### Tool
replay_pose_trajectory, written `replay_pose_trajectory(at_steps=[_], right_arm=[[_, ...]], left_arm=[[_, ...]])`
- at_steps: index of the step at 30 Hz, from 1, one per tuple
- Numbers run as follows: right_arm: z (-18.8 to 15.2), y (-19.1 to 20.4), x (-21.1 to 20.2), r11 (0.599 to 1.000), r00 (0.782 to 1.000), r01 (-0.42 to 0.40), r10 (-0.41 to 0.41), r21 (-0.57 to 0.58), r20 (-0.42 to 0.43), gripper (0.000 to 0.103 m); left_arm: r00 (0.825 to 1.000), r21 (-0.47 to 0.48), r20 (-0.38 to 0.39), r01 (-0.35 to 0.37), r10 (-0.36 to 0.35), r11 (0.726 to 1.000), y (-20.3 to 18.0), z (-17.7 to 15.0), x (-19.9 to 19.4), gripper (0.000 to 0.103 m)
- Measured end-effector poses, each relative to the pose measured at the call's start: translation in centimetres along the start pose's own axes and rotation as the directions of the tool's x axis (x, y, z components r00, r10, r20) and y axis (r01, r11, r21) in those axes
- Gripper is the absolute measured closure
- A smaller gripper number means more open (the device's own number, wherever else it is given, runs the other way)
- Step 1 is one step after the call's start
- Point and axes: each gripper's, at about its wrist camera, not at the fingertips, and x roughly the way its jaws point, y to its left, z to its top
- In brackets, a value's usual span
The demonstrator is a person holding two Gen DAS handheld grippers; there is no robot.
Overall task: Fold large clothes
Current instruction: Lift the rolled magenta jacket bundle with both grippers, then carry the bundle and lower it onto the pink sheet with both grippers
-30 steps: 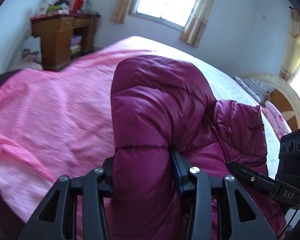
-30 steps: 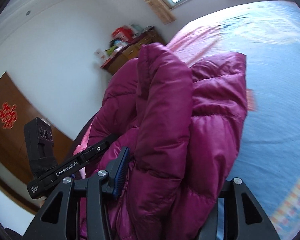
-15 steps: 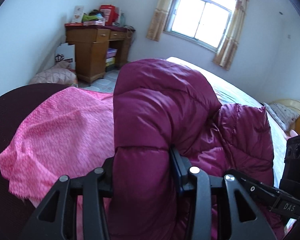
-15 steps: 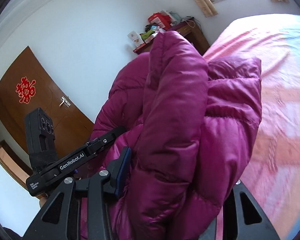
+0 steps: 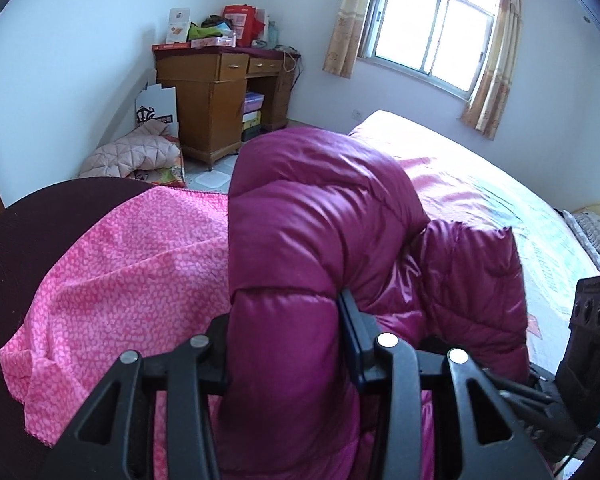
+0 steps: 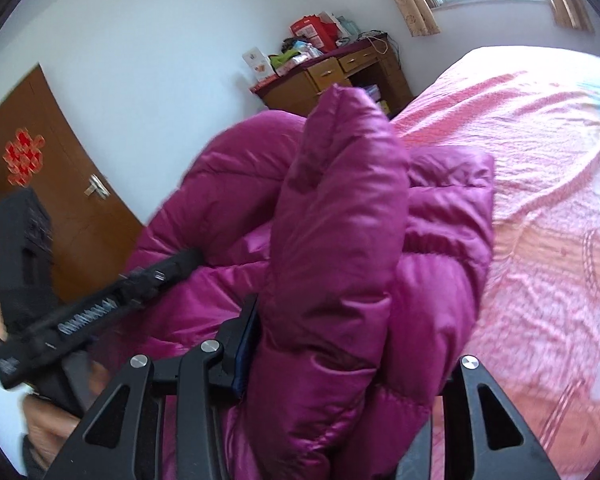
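Note:
A magenta quilted down jacket hangs bunched between both grippers, lifted above the bed. My left gripper is shut on a thick fold of it, the puffy fabric filling the gap between the fingers. My right gripper is shut on another thick fold of the jacket. The right gripper's body shows at the lower right of the left wrist view. The left gripper's body shows at the left of the right wrist view.
The bed is covered by a pink sheet, also in the right wrist view. A wooden desk piled with boxes stands by the wall. A quilted blanket lies on the floor. A brown door is behind the left gripper.
Both grippers have risen and tilted up with the jacket held. The views now show more of the room, desk and door, and less of the bed surface.

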Motion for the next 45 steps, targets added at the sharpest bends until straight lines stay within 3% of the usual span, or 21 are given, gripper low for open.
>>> replay_pose_trajectory(at_steps=[7,12,17,19,22,25,26,28,30,33,36,39,43,45], right_arm=[[1.0,-1.2,2.6,0.998,0.999,0.04,-0.042,-0.056,-0.031,0.056],[1.8,-2.7,3.1,0.999,0.999,0.034,-0.034,0.012,-0.032,0.044],[1.5,-4.0,0.8,0.996,0.999,0.021,-0.018,0.084,-0.034,0.034],[1.3,-5.0,-1.4,0.988,1.0,0.025,-0.026,0.154,0.006,0.034],[1.4,-5.0,-5.3,0.979,0.987,0.098,-0.119,0.176,0.109,0.034],[3.3,-3.4,-8.3,0.982,0.966,0.117,-0.147,0.145,0.213,0.035],[4.3,-2.2,-8.4,0.986,0.965,0.131,-0.15,0.1,0.215,0.041],[6.2,0.2,-7.2,0.987,0.973,0.159,-0.157,0.0,0.171,0.06],[7.4,1.5,-4.8,0.99,0.985,0.142,-0.139,-0.022,0.105,0.062],[7.5,1.4,-1.3,0.99,0.99,0.137,-0.138,0.039,0.024,0.063],[6.3,-0.2,1.4,0.964,0.968,0.251,-0.247,0.09,-0.045,0.063],[4.5,-1.8,2.6,0.952,0.957,0.29,-0.287,0.1,-0.043,0.065],[2.7,-1.1,3.7,0.935,0.935,0.353,-0.351,-0.032,0.047,0.064],[2.6,-2.0,4.1,0.942,0.942,0.334,-0.332,-0.022,0.049,0.063]], left_arm=[[0.998,-0.005,-0.034,-0.049,0.049,0.999,0.0,-0.1,1.3,0.055],[0.995,0.017,-0.064,-0.074,0.075,0.997,-0.1,-0.5,1.9,0.048],[0.994,0.032,-0.081,-0.073,0.075,0.997,-0.2,-0.8,2.0,0.042],[0.995,0.025,-0.082,-0.061,0.063,0.998,0.0,-0.9,1.9,0.041],[0.996,0.018,-0.082,-0.047,0.048,0.999,0.2,-1.2,1.6,0.041],[0.995,0.035,-0.078,-0.06,0.063,0.998,-0.2,-1.4,1.5,0.041],[0.994,0.051,-0.076,-0.071,0.075,0.996,-0.5,-1.4,1.6,0.041],[0.992,0.083,-0.071,-0.099,0.105,0.992,-1.2,-1.5,1.7,0.041],[0.989,0.115,-0.066,-0.128,0.136,0.985,-1.9,-1.5,1.8,0.041],[0.983,0.156,-0.063,-0.162,0.173,0.974,-2.5,-1.6,2.0,0.041],[0.983,0.152,-0.072,-0.155,0.167,0.976,-2.5,-1.6,2.1,0.037],[0.986,0.134,-0.093,-0.123,0.136,0.983,-2.2,-1.3,2.4,0.034],[0.987,0.098,-0.108,-0.106,0.117,0.99,-1.8,-1.1,2.7,0.031],[0.986,0.102,-0.113,-0.114,0.125,0.988,-1.9,-1.1,2.8,0.031]])
